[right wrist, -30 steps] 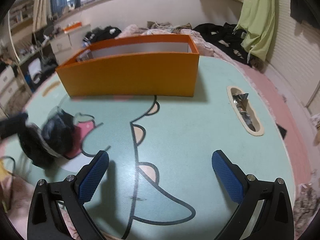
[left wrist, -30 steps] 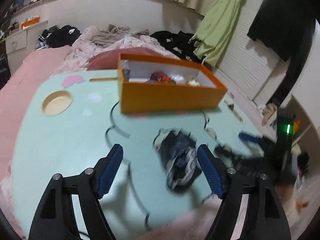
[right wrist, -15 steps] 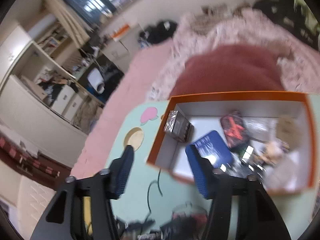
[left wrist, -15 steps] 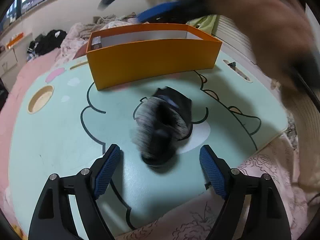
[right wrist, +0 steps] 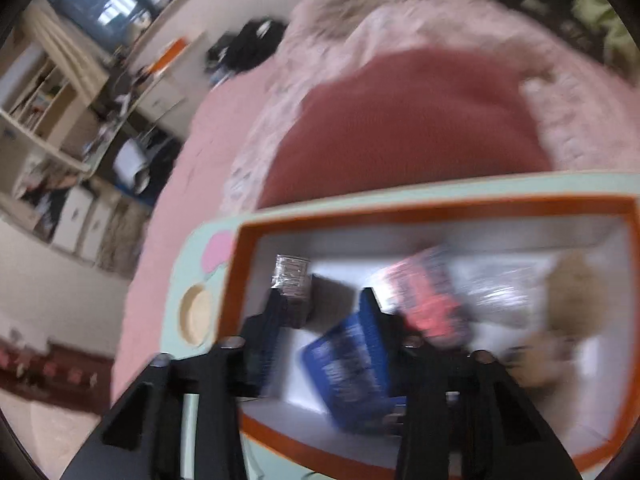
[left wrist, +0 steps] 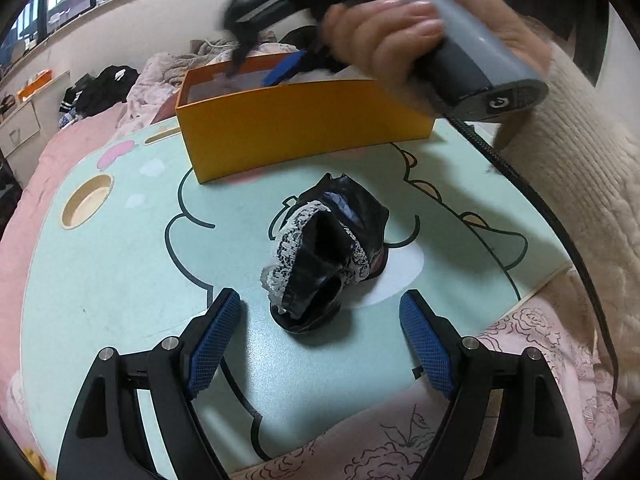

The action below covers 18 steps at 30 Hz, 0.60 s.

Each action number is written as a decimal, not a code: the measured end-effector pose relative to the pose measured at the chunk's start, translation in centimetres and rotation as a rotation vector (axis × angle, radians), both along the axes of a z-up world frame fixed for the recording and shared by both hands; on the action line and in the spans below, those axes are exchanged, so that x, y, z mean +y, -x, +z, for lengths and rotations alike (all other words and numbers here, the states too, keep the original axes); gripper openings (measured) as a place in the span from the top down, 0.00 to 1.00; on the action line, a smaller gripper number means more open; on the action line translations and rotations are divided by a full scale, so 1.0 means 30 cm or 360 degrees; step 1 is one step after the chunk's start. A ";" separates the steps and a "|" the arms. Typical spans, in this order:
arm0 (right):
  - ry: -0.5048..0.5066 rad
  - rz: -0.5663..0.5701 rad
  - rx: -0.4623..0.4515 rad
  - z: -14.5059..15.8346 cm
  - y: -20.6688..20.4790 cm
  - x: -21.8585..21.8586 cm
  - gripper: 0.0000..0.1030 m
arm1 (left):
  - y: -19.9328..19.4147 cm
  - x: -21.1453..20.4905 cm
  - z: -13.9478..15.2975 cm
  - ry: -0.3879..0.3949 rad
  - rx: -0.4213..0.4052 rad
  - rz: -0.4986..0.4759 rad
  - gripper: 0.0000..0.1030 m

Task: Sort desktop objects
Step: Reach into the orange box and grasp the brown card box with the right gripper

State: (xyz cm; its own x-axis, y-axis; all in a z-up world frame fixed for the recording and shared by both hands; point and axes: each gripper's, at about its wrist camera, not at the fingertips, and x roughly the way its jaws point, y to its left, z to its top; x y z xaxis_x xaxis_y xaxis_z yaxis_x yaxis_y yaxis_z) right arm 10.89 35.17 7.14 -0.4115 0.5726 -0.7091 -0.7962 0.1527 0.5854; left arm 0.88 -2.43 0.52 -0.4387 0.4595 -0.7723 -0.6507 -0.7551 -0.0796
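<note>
Left tool (left wrist: 320, 344): jaws spread, empty, either side of the black lace-trimmed garment (left wrist: 326, 256) crumpled mid-bench (left wrist: 100, 280), short of the orange box (left wrist: 296, 128). I judge the garment light, soft and limp; I would pinch the thick folded bunch, not the lace. Right tool (right wrist: 320, 328): over the box, jaws closing, nothing visibly between them.

Bare bench (left wrist: 100, 288) left of the black lace-trimmed bundle (left wrist: 324, 256); orange box (left wrist: 296, 128) blocking behind; right hand (left wrist: 384, 28) crowding overhead.
</note>
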 end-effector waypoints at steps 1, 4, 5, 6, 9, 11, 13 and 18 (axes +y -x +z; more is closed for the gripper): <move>-0.0058 0.0004 0.0045 0.020 -0.024 -0.010 0.65 | -0.001 0.002 0.001 -0.0001 0.0000 0.0000 0.21; -0.0072 0.0071 0.0109 0.035 -0.036 0.001 0.58 | -0.007 0.006 0.002 0.0005 0.0004 -0.0003 0.21; -0.0065 0.0068 0.0052 0.039 -0.029 0.008 0.58 | -0.008 0.005 0.001 0.0002 0.0003 -0.0003 0.21; -0.0061 0.0062 0.0000 0.039 -0.025 0.008 0.58 | -0.008 0.004 0.002 -0.0003 0.0001 -0.0005 0.21; -0.0042 0.0118 -0.0285 0.035 0.049 0.041 0.53 | -0.020 0.005 0.002 -0.0009 -0.0001 -0.0011 0.21; -0.0017 0.0184 -0.0449 0.016 0.111 0.060 0.41 | -0.022 0.008 0.001 -0.0004 0.0003 -0.0014 0.21; 0.0032 0.0216 -0.0590 -0.010 0.150 0.086 0.35 | -0.029 0.008 0.000 -0.0005 0.0005 -0.0015 0.21; 0.0103 0.0241 -0.0715 -0.058 0.202 0.134 0.30 | -0.033 0.009 -0.002 -0.0012 0.0007 -0.0020 0.21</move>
State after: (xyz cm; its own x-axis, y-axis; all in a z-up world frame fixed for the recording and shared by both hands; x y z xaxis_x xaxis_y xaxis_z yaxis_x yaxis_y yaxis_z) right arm 4.83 39.18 5.39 -0.1315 0.4789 -0.8680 -0.9844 0.0404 0.1714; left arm 1.88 -2.16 0.46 -0.4363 0.4709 -0.7667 -0.6605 -0.7463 -0.0824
